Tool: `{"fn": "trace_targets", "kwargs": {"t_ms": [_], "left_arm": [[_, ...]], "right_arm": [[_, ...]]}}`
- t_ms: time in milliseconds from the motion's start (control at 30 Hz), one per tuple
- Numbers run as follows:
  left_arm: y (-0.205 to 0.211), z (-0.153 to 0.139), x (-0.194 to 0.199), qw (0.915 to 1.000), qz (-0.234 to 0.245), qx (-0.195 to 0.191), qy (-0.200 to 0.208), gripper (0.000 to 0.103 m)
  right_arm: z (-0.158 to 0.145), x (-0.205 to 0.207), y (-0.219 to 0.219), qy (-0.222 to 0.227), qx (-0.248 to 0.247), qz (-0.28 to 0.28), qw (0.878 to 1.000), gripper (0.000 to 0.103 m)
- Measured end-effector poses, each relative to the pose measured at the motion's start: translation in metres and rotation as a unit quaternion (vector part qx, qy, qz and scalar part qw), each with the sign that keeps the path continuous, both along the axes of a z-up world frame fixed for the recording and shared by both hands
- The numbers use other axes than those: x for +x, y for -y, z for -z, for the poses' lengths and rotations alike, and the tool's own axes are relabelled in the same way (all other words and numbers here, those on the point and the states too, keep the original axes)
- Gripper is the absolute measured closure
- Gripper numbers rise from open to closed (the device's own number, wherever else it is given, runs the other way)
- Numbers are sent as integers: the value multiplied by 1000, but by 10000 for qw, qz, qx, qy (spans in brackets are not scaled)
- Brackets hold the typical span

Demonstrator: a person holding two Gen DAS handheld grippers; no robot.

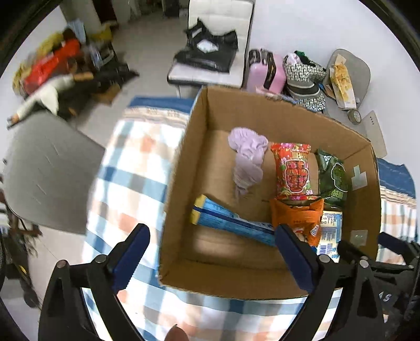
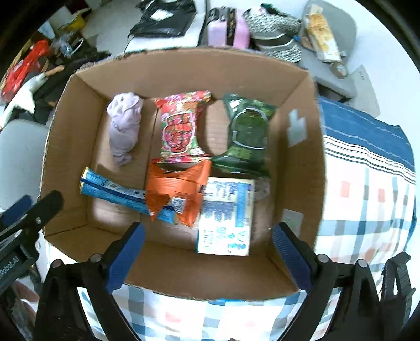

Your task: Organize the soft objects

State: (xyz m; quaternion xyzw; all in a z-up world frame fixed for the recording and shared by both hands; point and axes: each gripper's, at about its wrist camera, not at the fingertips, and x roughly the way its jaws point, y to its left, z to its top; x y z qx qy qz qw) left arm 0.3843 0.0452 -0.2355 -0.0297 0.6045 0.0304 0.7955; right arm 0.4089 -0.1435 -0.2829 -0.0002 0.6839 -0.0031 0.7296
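Note:
An open cardboard box [image 1: 181,168] [image 2: 296,183] sits on a checked bedspread [image 1: 131,168] [image 2: 367,209]. Inside lie a lilac cloth [image 1: 246,160] [image 2: 124,126], a red snack bag [image 1: 292,170] [image 2: 181,126], a green snack bag [image 1: 332,178] [image 2: 248,133], an orange bag [image 1: 296,212] [image 2: 176,194], a blue tube pack [image 1: 231,223] [image 2: 113,188] and a white-blue packet [image 1: 329,233] [image 2: 225,217]. My left gripper [image 1: 212,259] is open and empty above the box's near left wall. My right gripper [image 2: 210,258] is open and empty above the box's near wall.
A white chair with a black bag [image 1: 210,52] [image 2: 162,21], a pink case [image 1: 265,72] [image 2: 228,28] and patterned hats [image 1: 304,78] [image 2: 275,28] stand beyond the box. A grey chair [image 1: 50,168] is at left. Clutter lies on the floor at far left [image 1: 52,68].

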Motion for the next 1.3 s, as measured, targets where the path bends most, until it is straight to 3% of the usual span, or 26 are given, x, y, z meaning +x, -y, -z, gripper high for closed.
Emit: {"fn": "trace_targets", "kwargs": {"t_ms": [200, 533, 1000, 1300], "left_arm": [[13, -18, -15, 9985, 195, 345, 388, 3], [28, -70, -48, 9951, 305, 333, 883, 2], [40, -181, -138, 9837, 382, 460, 1697, 2], [41, -233, -182, 9789, 375, 323, 1983, 2]], "right_arm": [[-18, -19, 18, 338, -35, 333, 9989, 3], [-62, -48, 25, 835, -91, 379, 9957, 3], [-189, -148, 40, 1928, 80, 441, 9802, 3], [-256, -206, 44, 2415, 174, 361, 9696, 3]]}}
